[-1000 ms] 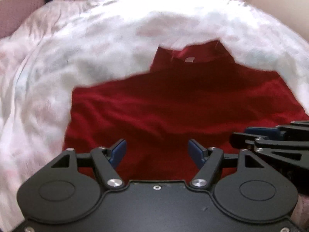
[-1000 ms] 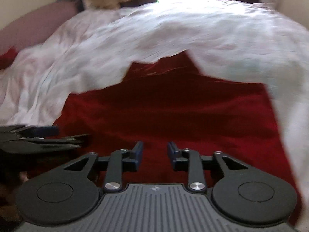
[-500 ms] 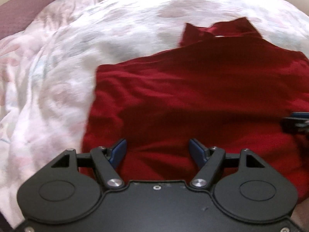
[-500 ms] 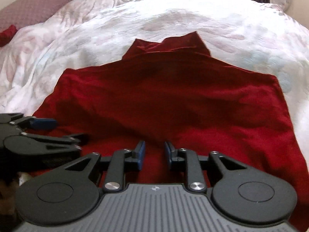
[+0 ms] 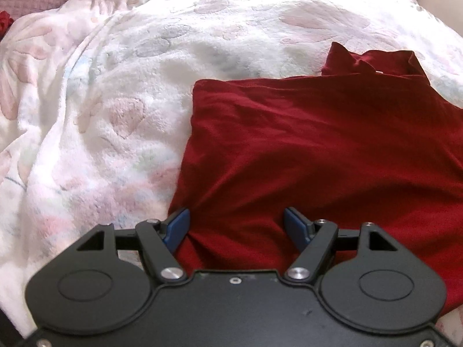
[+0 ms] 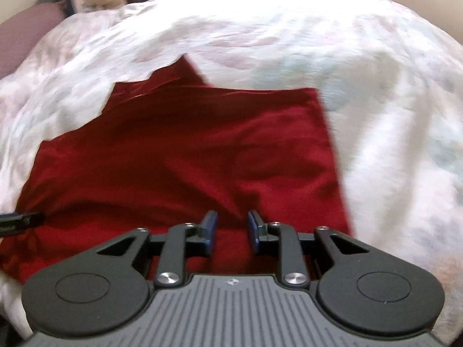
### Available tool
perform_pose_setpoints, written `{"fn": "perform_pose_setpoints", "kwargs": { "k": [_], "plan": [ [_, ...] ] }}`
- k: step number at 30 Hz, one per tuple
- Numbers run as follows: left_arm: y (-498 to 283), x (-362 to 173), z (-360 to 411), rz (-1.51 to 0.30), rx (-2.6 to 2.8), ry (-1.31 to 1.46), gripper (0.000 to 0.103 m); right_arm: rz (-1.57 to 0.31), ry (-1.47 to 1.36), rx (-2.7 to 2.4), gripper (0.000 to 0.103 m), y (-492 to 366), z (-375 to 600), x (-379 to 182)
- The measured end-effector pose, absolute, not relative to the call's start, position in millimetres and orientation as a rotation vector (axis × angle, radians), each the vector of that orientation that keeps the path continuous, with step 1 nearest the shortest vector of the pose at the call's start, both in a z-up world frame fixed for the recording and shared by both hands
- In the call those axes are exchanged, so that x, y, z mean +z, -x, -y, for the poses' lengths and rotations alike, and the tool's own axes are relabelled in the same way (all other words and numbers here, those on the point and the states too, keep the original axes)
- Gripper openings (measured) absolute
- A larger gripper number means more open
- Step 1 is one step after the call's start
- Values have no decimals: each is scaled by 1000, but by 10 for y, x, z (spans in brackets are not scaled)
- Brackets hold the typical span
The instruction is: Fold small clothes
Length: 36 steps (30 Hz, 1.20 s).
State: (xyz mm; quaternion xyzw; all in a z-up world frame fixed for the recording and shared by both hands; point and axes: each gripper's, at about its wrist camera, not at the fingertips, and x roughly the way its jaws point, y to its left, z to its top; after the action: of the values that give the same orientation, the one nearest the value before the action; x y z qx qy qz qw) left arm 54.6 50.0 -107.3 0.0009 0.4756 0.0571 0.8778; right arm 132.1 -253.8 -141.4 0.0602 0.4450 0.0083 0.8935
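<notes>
Red garment point(image 5: 332, 150): lies spread on the bed point(image 5: 115, 92).
Left claw point(image 5: 237, 225): released wide, over the hem.
Right claw point(image 6: 230, 231): narrowly parted, gripping nothing.

Readable text: none was found in either view.
Garment tag point(image 5: 379, 72): a small white tag sat at the neck, too small to read.
Gripper body emblem point(image 6: 231, 282): a tiny mark, not legible.
</notes>
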Motion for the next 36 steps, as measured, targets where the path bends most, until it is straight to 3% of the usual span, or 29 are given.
{"fn": "perform_pose_setpoints", "kwargs": {
  "k": [9, 11, 13, 14, 23, 36],
  "plan": [
    [-602, -980, -820, -1012, 190, 114, 72, -932, -201, -11, 29, -1296, 2815, -1359],
    [-683, -849, -710, -986, 185, 84, 72, -945, -167, -34, 35, -1334, 2677, -1297],
    [-739, -702, -553, -952, 164, 55, 72, -923, -95, -19, 51, -1387, 2468, -1219],
    [-773, -641, -470, -941, 161, 51, 72, -906, -66, -7, 52, -1400, 2366, -1178],
    [-1068, -715, 109, -929, 61, -19, 72, -884, 16, 145, 56, -1655, 1616, -1143],
    [-1239, -1118, -205, -990, 153, -16, 75, -964, 1, 134, 57, -1971, 1557, -1534]
  ]
}}
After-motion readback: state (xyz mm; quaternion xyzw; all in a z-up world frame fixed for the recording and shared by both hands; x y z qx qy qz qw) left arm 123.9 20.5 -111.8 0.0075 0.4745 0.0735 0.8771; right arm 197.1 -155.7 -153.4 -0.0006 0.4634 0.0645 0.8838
